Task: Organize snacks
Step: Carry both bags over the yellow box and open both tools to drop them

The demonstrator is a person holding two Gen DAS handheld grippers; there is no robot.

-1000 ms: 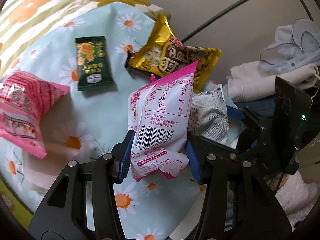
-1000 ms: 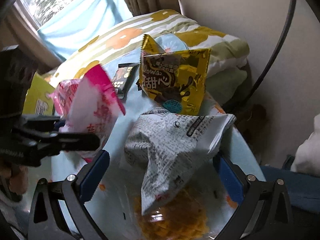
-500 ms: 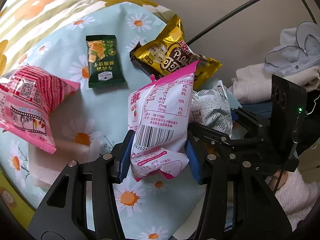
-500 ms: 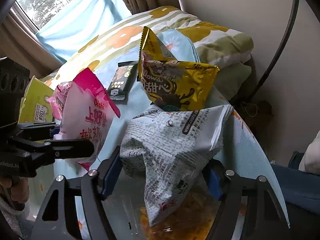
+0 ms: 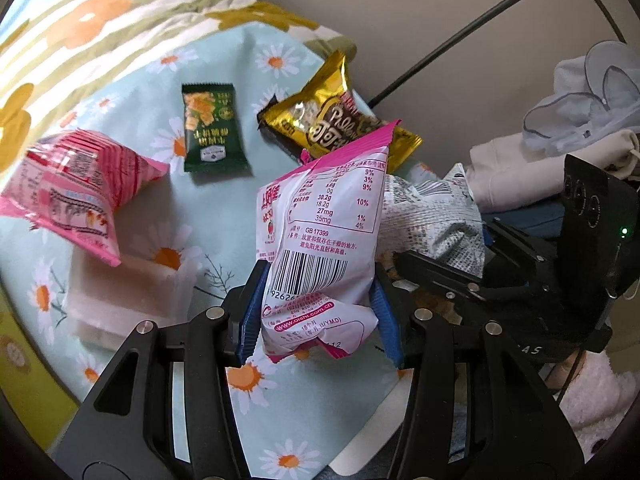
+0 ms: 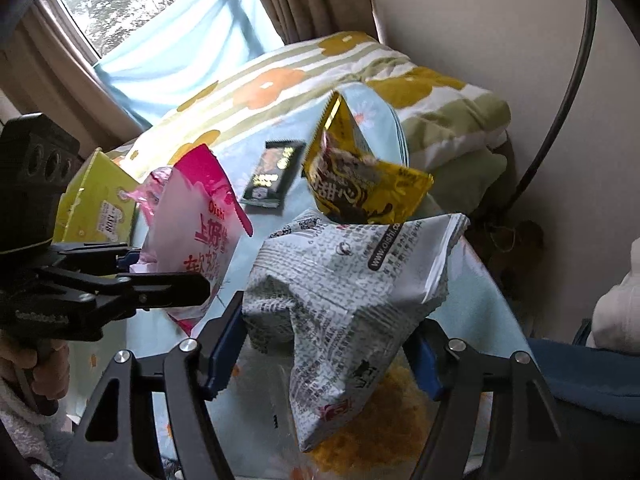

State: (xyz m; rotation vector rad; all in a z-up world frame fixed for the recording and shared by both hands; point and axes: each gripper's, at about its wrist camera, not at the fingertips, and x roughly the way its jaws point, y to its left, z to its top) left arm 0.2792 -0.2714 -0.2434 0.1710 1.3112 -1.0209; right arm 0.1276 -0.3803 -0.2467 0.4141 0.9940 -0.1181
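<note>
My left gripper (image 5: 318, 292) is shut on a pink-and-white snack bag (image 5: 324, 220), gripped near its bottom seam and held upright above the daisy-print bedcover (image 5: 216, 216). Next to it on the right, my right gripper (image 6: 324, 352) is shut on a crumpled newsprint-pattern snack bag (image 6: 344, 280), with both blue pads (image 6: 224, 344) pressed into its sides. That bag (image 5: 428, 216) also shows behind the pink one in the left wrist view. The pink-and-white bag (image 6: 196, 232) shows at the left of the right wrist view.
On the bedcover lie a gold bag (image 5: 328, 128), a dark green packet (image 5: 210, 132), a pink striped bag (image 5: 76, 188) and a pale flat pack (image 5: 120, 300). A yellow-green box (image 6: 96, 204) stands at the left. Folded clothes (image 5: 560, 140) lie to the right.
My right gripper went from wide open to shut on the newsprint bag and lifted it. The left gripper rose a little with the pink-and-white bag still in it.
</note>
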